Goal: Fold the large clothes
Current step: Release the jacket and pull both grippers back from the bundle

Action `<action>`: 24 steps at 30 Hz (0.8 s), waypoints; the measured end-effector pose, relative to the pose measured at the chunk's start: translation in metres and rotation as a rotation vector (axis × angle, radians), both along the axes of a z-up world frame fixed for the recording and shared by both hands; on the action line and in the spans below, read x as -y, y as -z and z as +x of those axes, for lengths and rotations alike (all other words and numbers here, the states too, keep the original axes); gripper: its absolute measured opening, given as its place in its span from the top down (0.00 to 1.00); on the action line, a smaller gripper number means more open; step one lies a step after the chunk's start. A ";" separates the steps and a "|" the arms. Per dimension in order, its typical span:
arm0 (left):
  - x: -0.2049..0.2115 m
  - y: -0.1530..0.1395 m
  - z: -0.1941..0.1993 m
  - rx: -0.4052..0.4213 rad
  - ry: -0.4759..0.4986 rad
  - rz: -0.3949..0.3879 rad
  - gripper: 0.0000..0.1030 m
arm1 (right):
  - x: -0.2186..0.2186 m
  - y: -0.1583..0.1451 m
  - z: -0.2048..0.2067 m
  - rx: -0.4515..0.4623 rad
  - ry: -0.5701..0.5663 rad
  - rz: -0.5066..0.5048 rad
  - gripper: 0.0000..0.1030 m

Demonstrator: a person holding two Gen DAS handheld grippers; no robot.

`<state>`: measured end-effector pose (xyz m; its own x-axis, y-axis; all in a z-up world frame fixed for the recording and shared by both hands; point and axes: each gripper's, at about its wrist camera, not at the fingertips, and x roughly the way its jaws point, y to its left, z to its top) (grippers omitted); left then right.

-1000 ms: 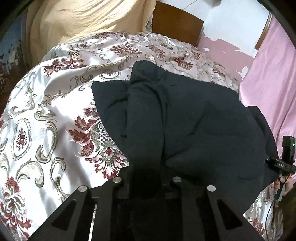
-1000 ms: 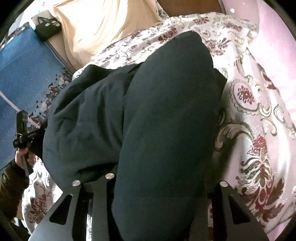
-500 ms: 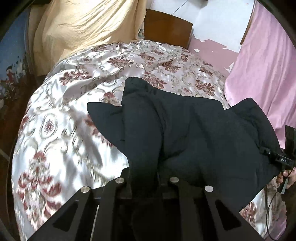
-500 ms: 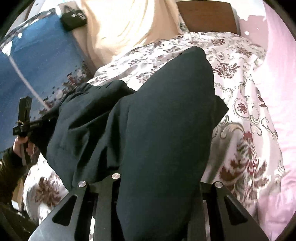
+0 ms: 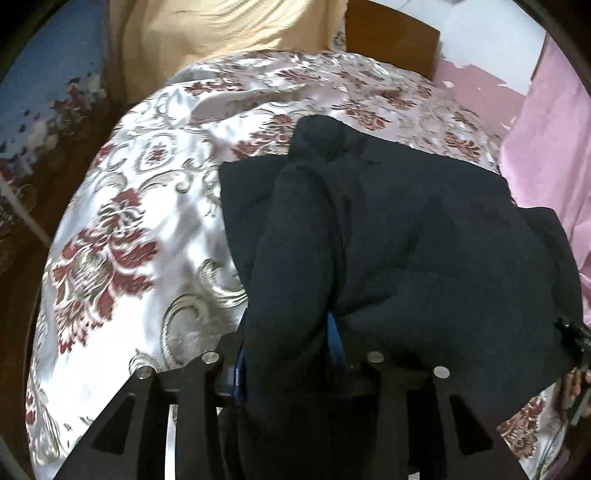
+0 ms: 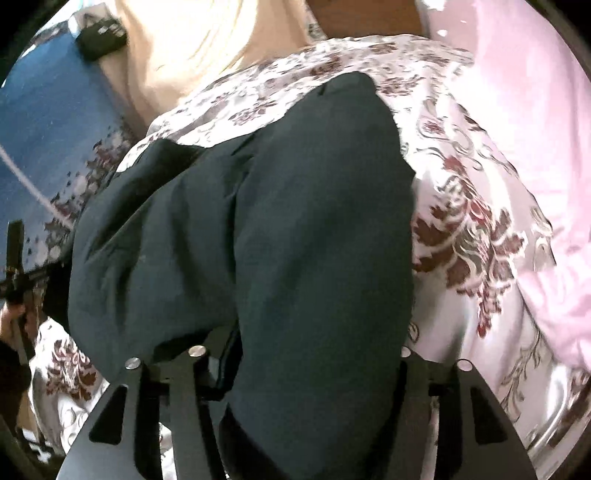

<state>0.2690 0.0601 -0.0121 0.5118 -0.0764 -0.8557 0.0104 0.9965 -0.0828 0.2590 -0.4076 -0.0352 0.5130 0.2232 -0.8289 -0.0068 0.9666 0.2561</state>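
A large dark navy garment [image 5: 406, 240] hangs over the floral bedspread [image 5: 147, 221], held up at two points. My left gripper [image 5: 291, 354] is shut on a bunched fold of it; the cloth drapes over and hides the fingertips. In the right wrist view the same garment [image 6: 277, 240] fills the middle, and my right gripper [image 6: 314, 369] is shut on its near edge, fingertips covered by cloth. The right gripper also shows at the far right of the left wrist view [image 5: 576, 343], and the left gripper at the far left of the right wrist view [image 6: 18, 266].
The bed has a wooden headboard [image 5: 391, 37] at the back. A cream blanket [image 5: 221, 33] hangs at the back left. A pink curtain [image 5: 550, 147] runs along the right side. A blue patterned cloth [image 6: 48, 129] with a black pouch [image 6: 101, 38] lies left.
Both grippers have lifted the garment and pulled it back, so more bedspread shows beyond it. The garment's far part has dragged nearer and hangs more bunched. Both stay shut on the cloth.
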 end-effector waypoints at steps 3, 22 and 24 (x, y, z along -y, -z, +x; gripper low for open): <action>-0.001 -0.001 -0.011 0.019 -0.016 0.000 0.44 | 0.006 0.001 -0.008 0.014 0.045 0.009 0.43; 0.019 -0.039 -0.088 0.200 -0.062 0.081 0.00 | -0.026 -0.036 -0.095 0.257 0.226 -0.156 0.06; 0.020 -0.043 -0.096 0.220 -0.070 0.090 0.00 | -0.030 -0.042 -0.106 0.288 0.257 -0.159 0.06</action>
